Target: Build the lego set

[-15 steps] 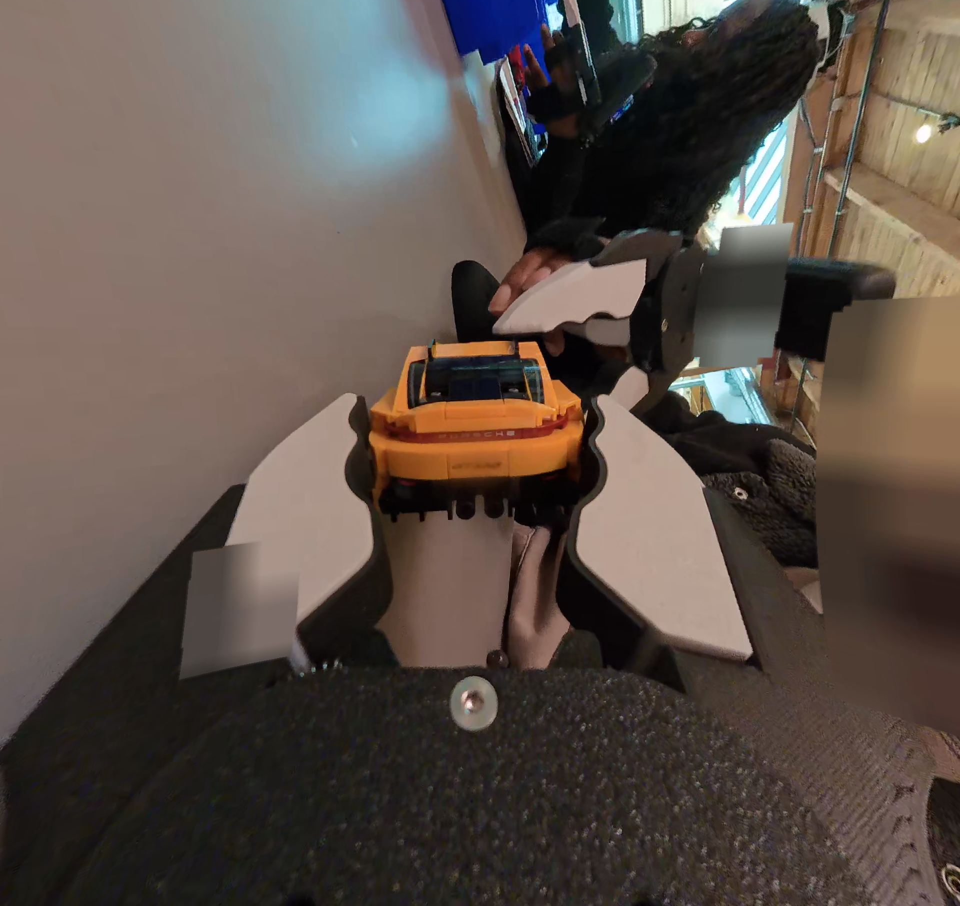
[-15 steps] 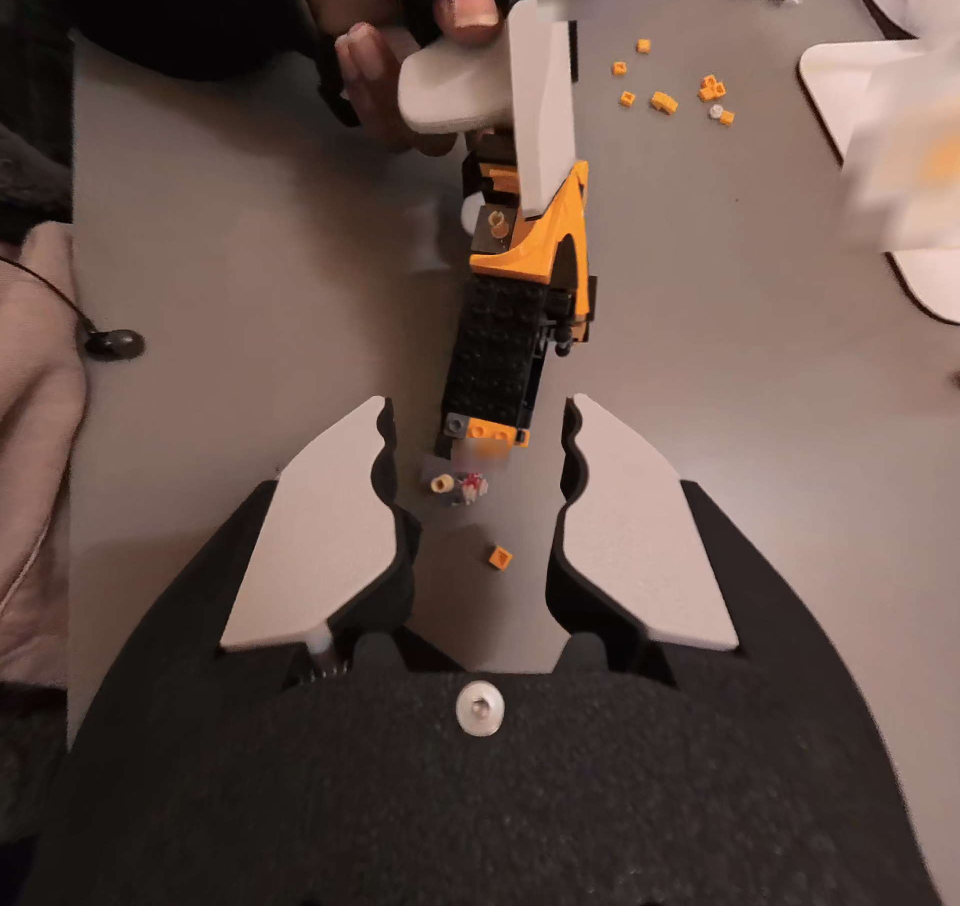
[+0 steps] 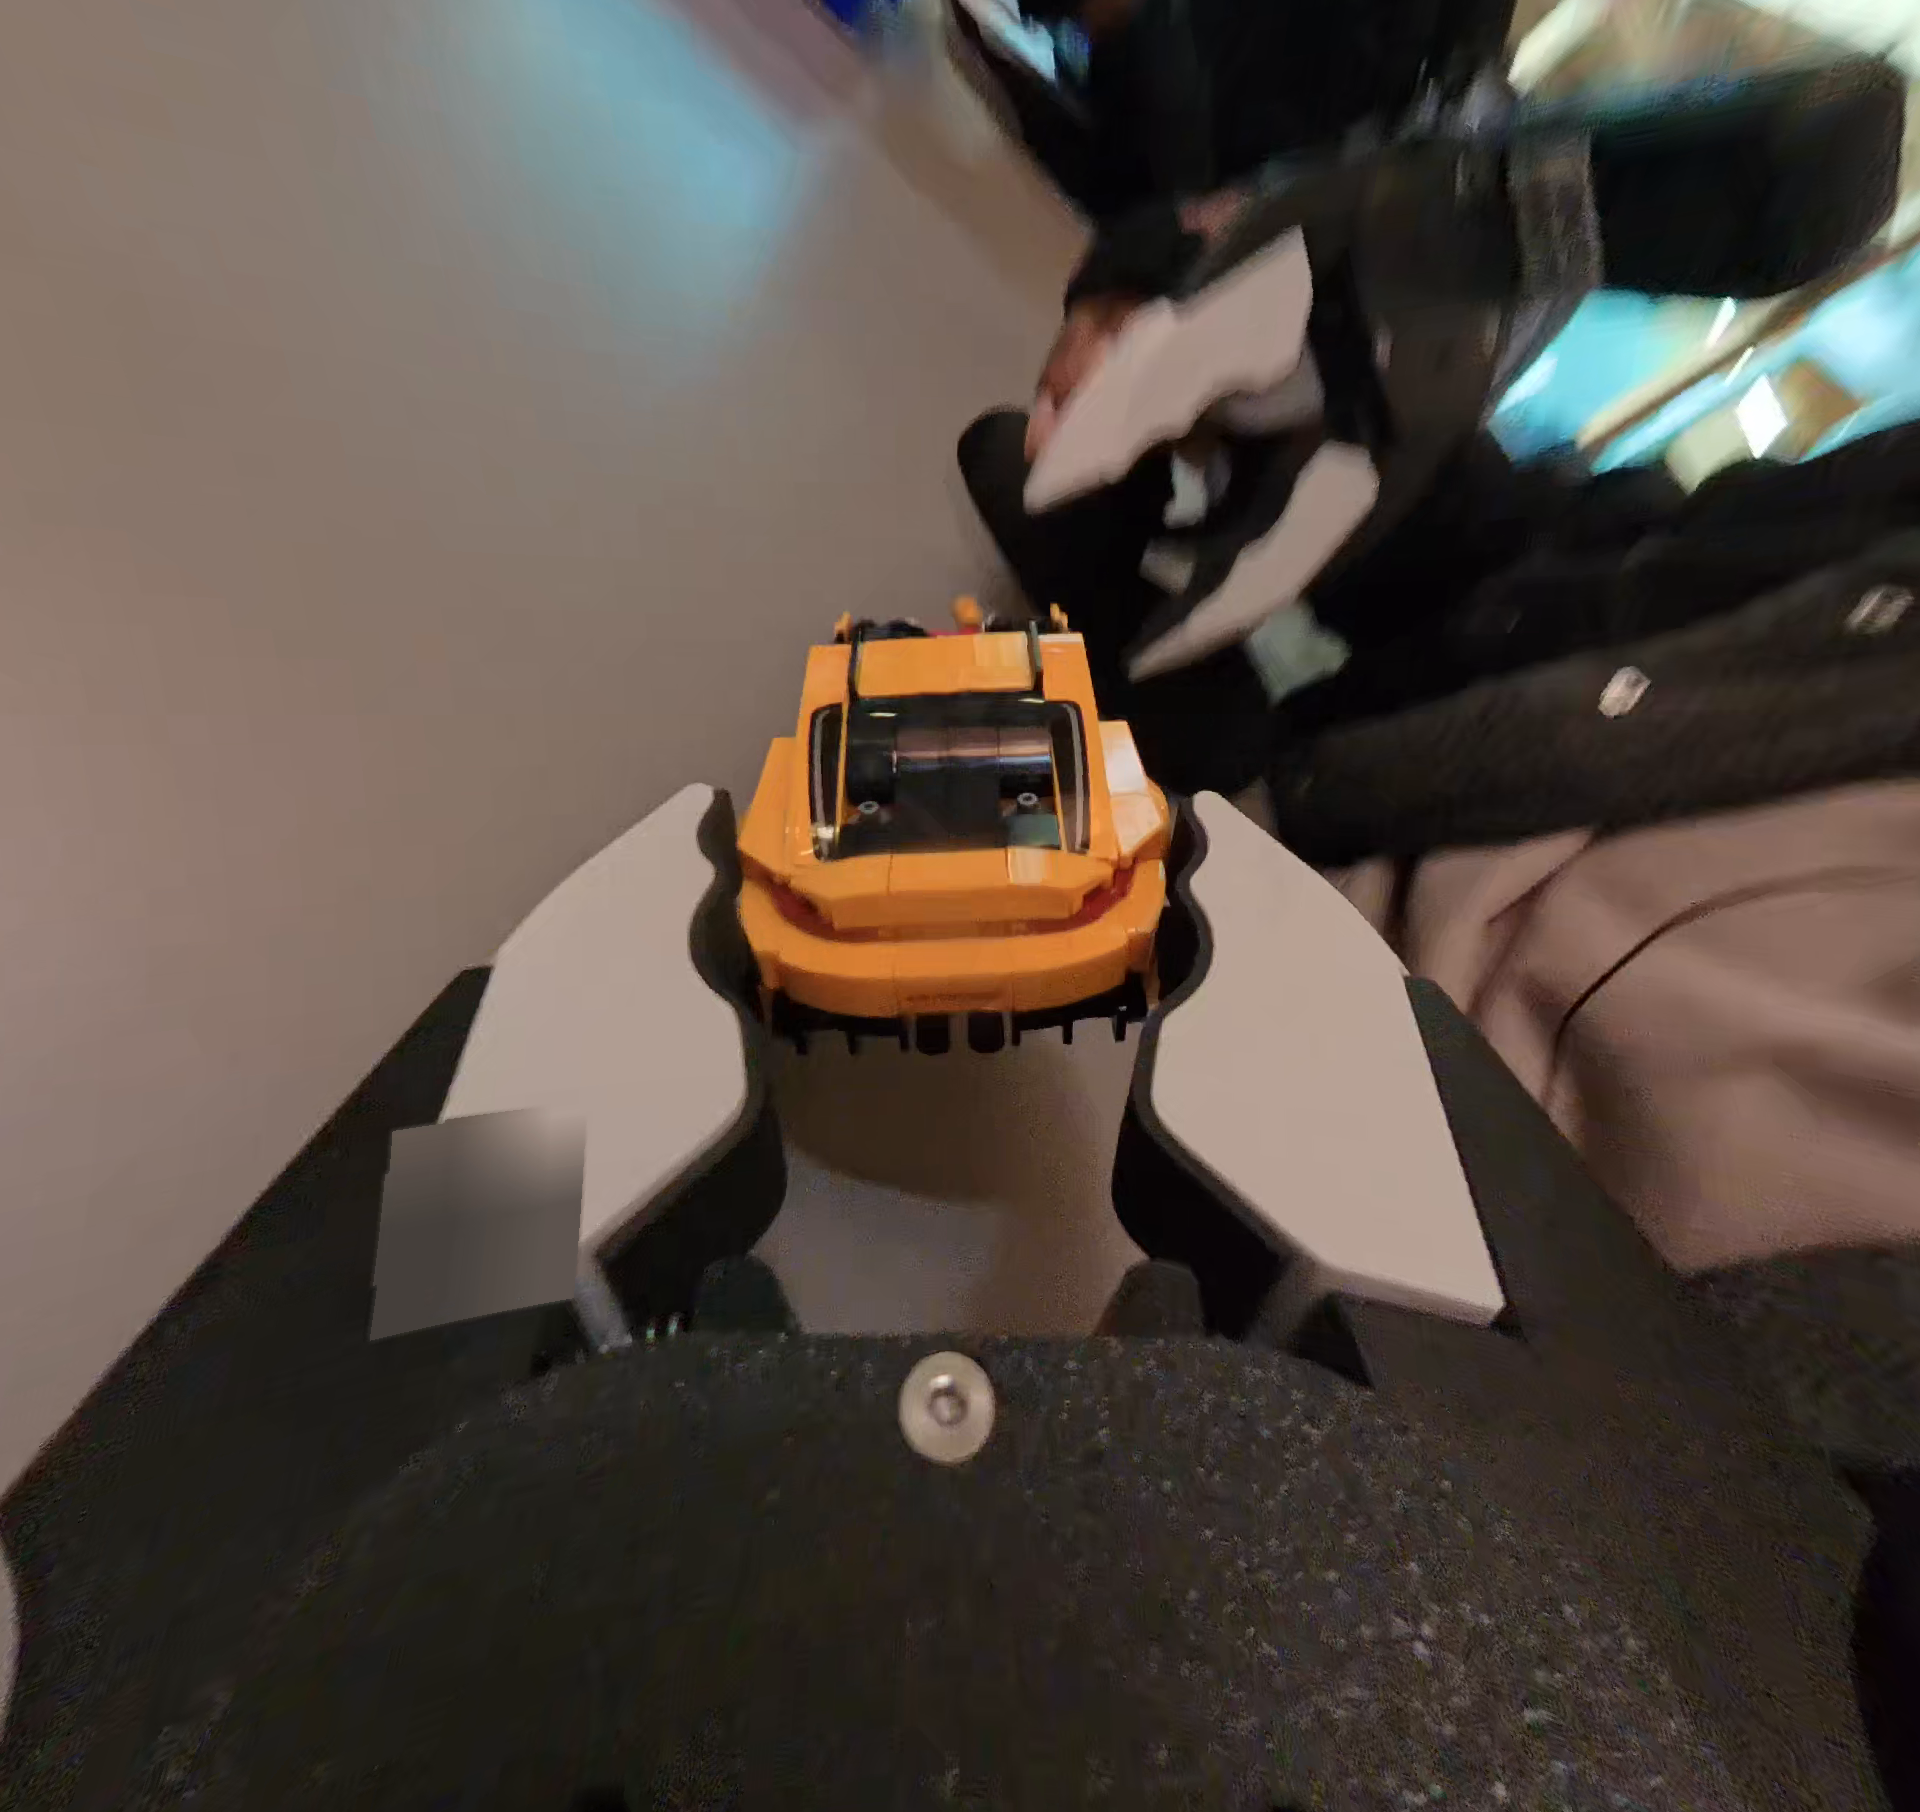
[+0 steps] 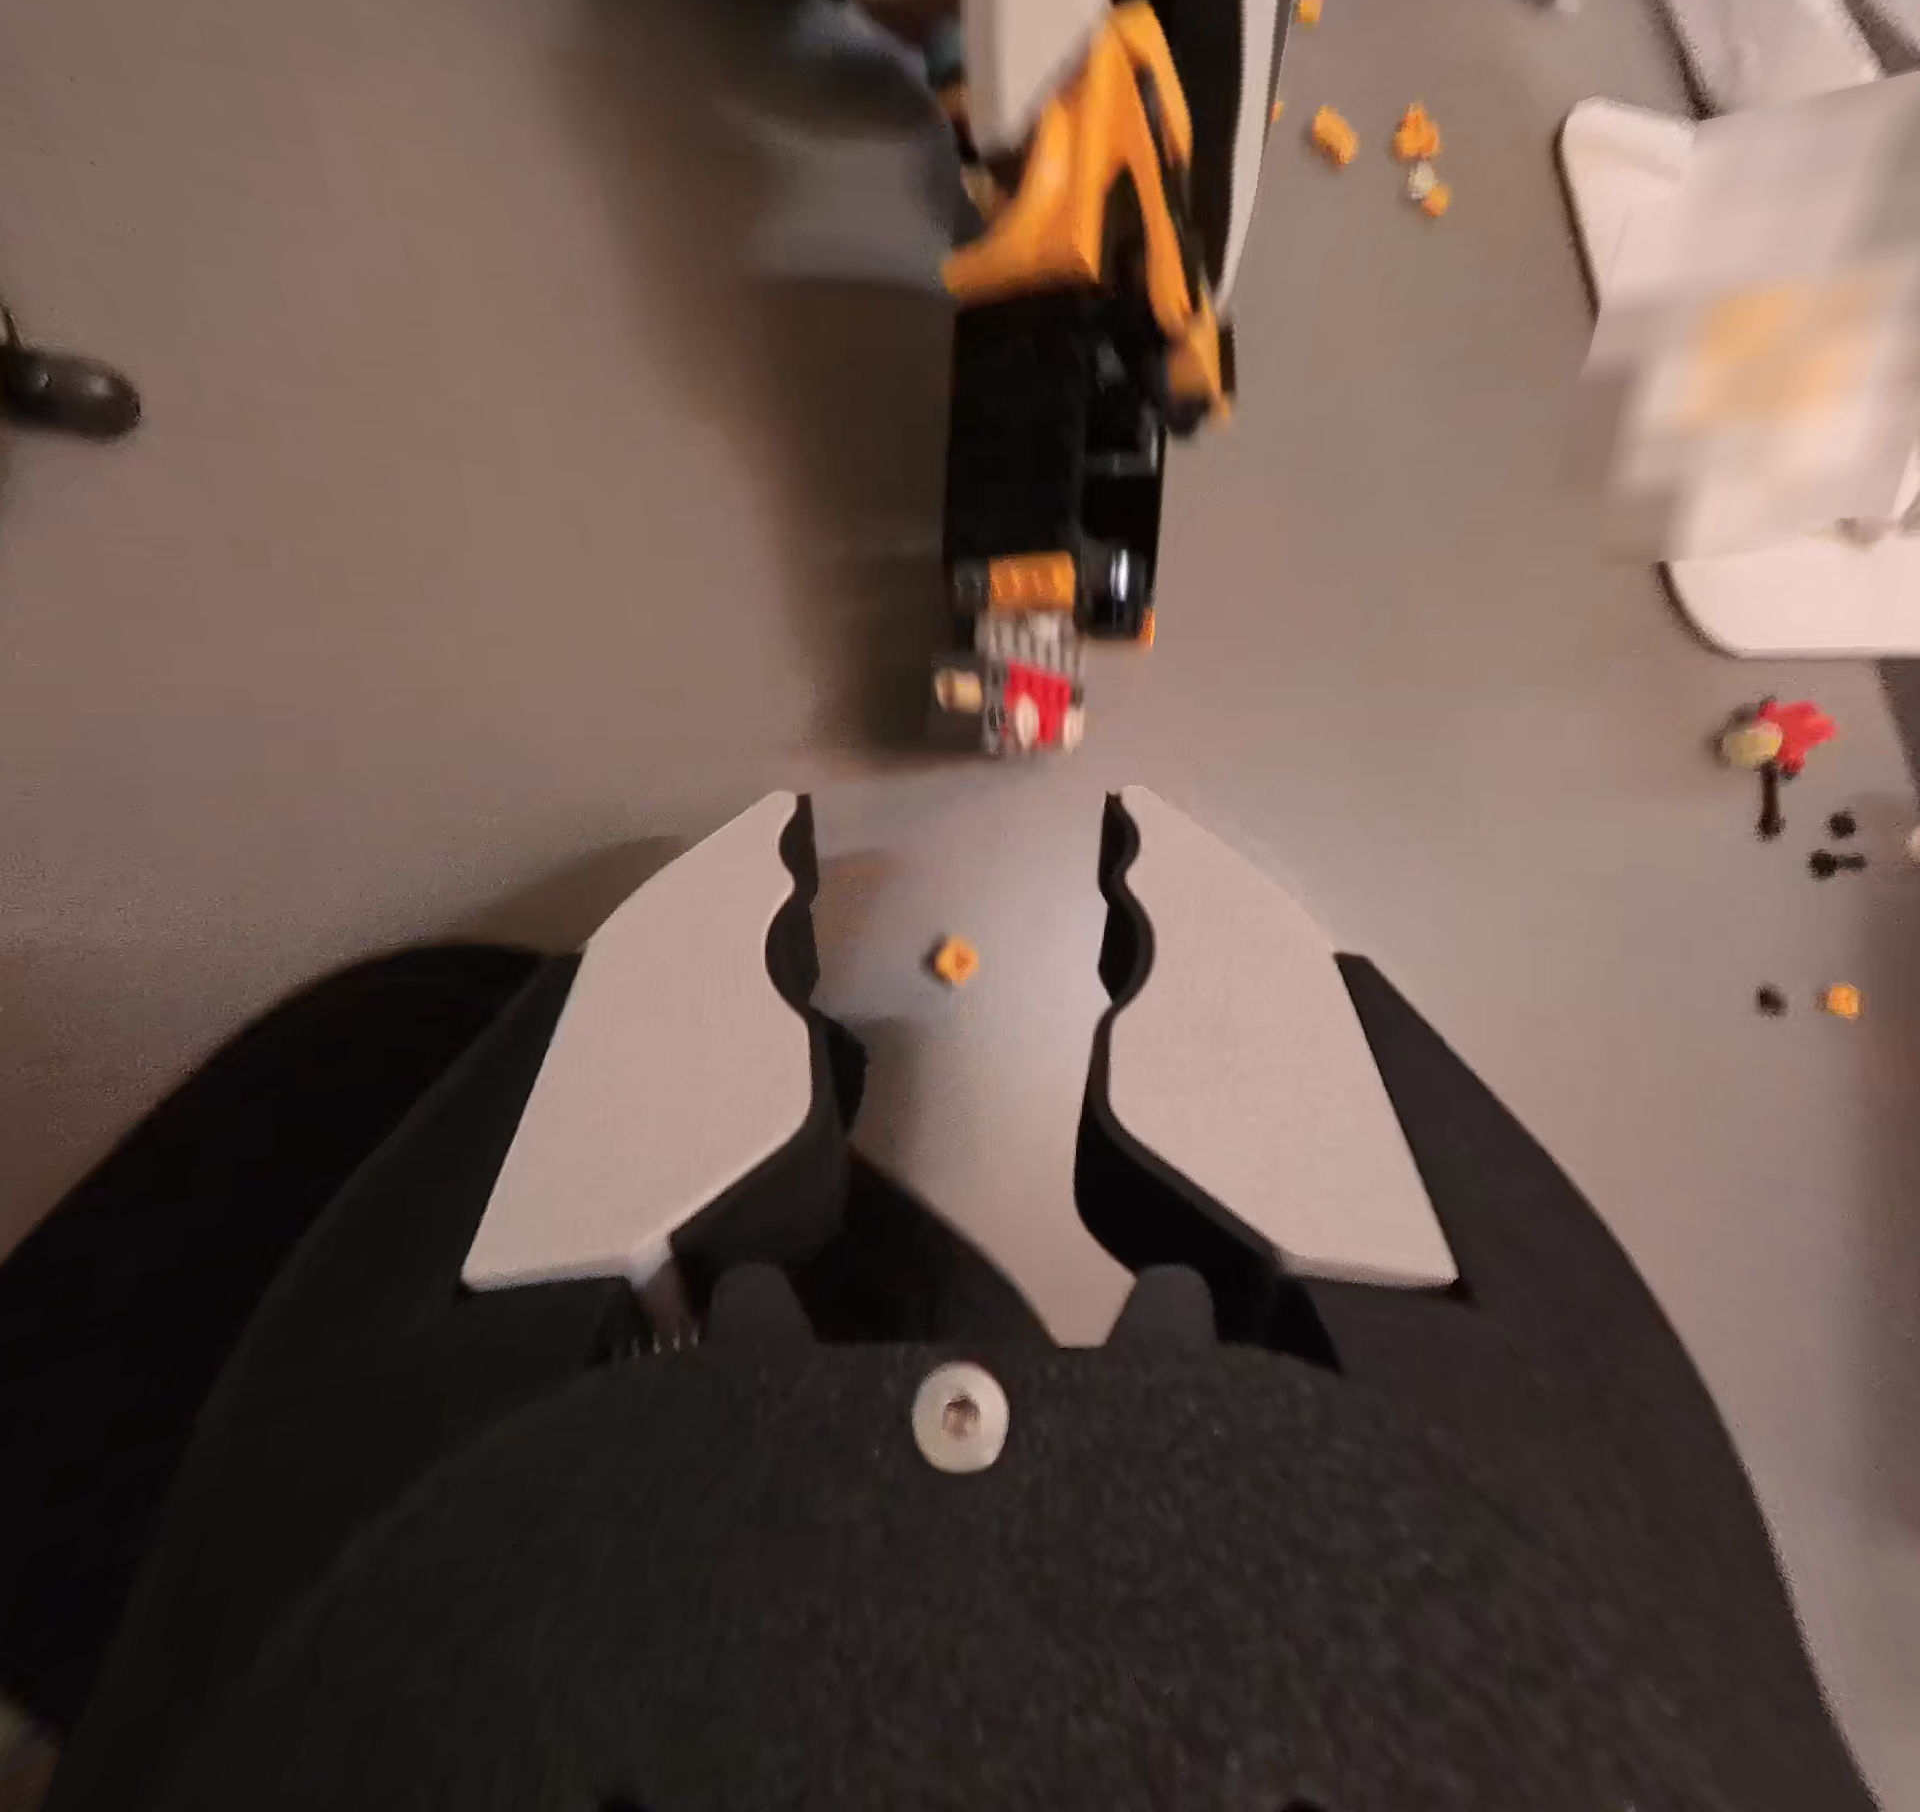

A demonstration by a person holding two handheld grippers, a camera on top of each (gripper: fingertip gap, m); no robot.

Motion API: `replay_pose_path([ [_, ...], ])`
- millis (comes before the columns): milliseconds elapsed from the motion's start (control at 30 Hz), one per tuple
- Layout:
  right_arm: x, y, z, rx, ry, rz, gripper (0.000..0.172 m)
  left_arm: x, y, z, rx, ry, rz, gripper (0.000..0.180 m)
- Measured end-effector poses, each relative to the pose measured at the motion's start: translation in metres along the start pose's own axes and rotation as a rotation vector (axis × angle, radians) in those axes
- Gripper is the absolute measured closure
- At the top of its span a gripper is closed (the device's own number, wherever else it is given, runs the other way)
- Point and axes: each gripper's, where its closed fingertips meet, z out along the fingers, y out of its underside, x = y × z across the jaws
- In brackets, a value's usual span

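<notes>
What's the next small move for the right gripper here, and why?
Probably ease forward: the right gripper is open and empty, just short of the red-and-grey piece at the front of the orange brick car, which the left gripper clamps at its rear.

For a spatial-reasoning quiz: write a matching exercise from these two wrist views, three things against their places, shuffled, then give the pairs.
Things:
1. orange brick-built toy car
2. single small orange piece
3. white tray

Places:
A. on the grey table, seen in the gap between the right gripper's open fingers
B. at the right edge of the right wrist view
C. clamped at its rear between the left gripper's fingers

Pairs: 1-C, 2-A, 3-B
</notes>
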Motion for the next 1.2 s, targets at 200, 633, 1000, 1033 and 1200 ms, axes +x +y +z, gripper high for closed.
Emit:
replay_pose_path([
  [200, 0.000, 0.045, -0.019, -0.095, -0.008, 0.081, 0.123, -0.002, 0.035, 0.002, -0.230, -0.038, 0.356, 0.102],
  [633, 0.001, 0.029, 0.007, -0.038, -0.075, 0.064, 0.126, -0.006, 0.049, 0.013, -0.406, -0.149, 0.734, 0.102],
  [1000, 0.000, 0.022, 0.013, 0.003, -0.145, 0.089, 0.126, -0.009, 0.042, 0.003, -0.378, -0.238, 0.745, 0.101],
  [1033, -0.002, 0.020, 0.016, 0.001, -0.160, 0.083, 0.126, -0.010, 0.042, 0.002, -0.375, -0.243, 0.739, 0.102],
  [1200, -0.009, 0.018, 0.029, -0.048, -0.206, 0.051, 0.125, -0.017, 0.036, -0.003, -0.353, -0.276, 0.717, 0.107],
])
